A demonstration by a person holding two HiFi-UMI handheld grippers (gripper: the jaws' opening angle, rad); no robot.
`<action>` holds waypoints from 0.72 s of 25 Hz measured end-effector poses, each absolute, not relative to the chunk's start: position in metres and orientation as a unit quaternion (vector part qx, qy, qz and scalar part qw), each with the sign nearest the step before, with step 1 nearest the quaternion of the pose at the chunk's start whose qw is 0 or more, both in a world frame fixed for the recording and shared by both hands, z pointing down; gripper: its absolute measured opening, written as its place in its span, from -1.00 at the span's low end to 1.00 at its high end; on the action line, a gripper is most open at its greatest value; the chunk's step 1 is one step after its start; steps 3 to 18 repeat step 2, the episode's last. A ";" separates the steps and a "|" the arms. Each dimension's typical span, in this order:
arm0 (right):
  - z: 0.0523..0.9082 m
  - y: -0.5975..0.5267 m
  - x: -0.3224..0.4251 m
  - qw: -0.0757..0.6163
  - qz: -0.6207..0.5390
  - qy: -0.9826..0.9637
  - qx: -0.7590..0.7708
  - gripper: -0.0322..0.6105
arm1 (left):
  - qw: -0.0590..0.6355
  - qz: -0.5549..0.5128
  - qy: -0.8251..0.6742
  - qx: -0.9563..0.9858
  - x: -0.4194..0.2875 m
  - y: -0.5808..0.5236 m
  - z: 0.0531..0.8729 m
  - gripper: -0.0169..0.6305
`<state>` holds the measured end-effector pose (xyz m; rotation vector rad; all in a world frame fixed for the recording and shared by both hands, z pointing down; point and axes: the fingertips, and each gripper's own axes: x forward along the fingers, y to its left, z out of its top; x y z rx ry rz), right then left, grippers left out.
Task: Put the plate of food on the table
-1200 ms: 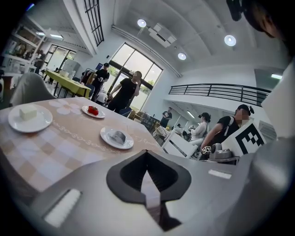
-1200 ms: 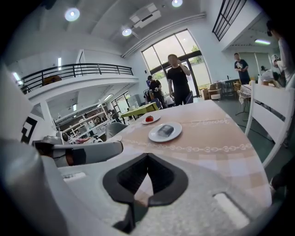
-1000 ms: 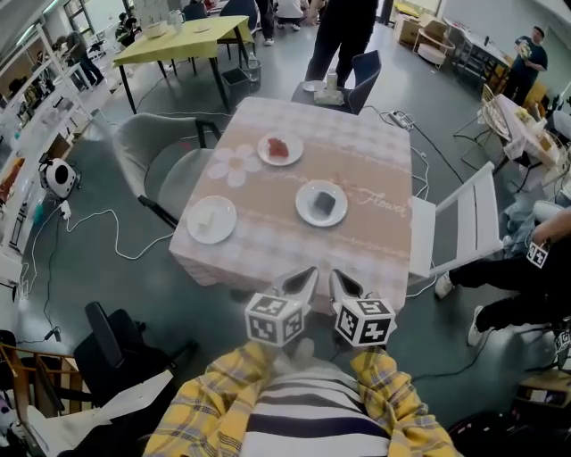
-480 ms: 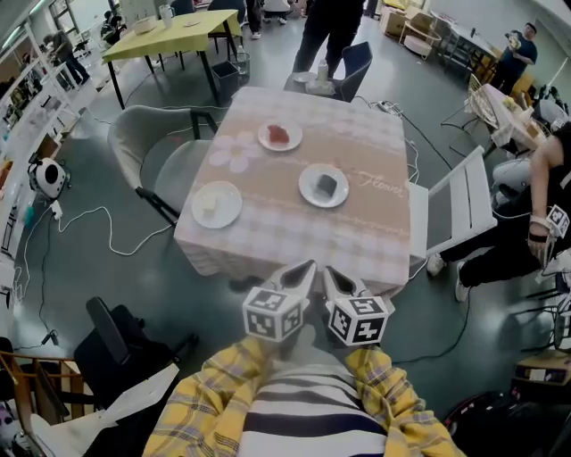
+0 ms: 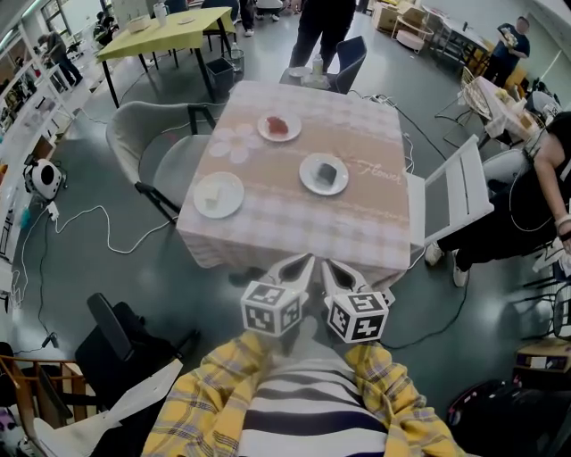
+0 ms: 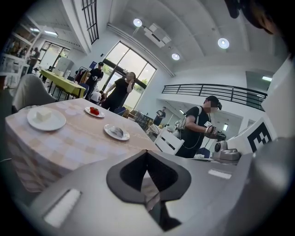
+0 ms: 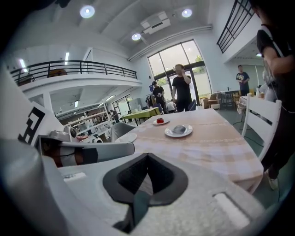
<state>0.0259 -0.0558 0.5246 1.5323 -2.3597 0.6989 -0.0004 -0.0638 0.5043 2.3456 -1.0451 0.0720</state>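
A square table (image 5: 294, 223) under a pink checked cloth carries three white plates: one with red food (image 5: 278, 126) at the far side, one with a grey piece (image 5: 324, 173) in the middle, one with a white piece (image 5: 218, 194) at the left. My left gripper (image 5: 302, 264) and right gripper (image 5: 328, 267) hang side by side just short of the table's near edge, both shut and empty. In the left gripper view the shut left gripper (image 6: 147, 152) points at the white-piece plate (image 6: 46, 119). Beyond the shut right gripper (image 7: 147, 156), the right gripper view shows the grey-piece plate (image 7: 178, 131).
A grey chair (image 5: 152, 152) stands at the table's left, a white folding chair (image 5: 455, 201) at its right. A person stands at the far side (image 5: 323, 27), another sits at the right (image 5: 535, 178). Cables (image 5: 98, 223) lie on the floor; a yellow table (image 5: 169, 31) stands behind.
The table has shifted slightly in the head view, and the person at the right has moved. Both grippers stay shut, side by side near my body.
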 end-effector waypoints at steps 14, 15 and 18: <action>0.525 -0.052 0.025 0.121 0.239 -0.807 0.526 -0.91 | 0.284 0.028 -0.389 0.876 0.000 -0.062 0.506 -0.96; 0.525 -0.052 0.025 0.121 0.239 -0.807 0.526 -0.91 | 0.284 0.028 -0.389 0.876 0.000 -0.062 0.506 -0.96; 0.525 -0.052 0.025 0.121 0.239 -0.807 0.526 -0.91 | 0.284 0.028 -0.389 0.876 0.000 -0.062 0.506 -0.96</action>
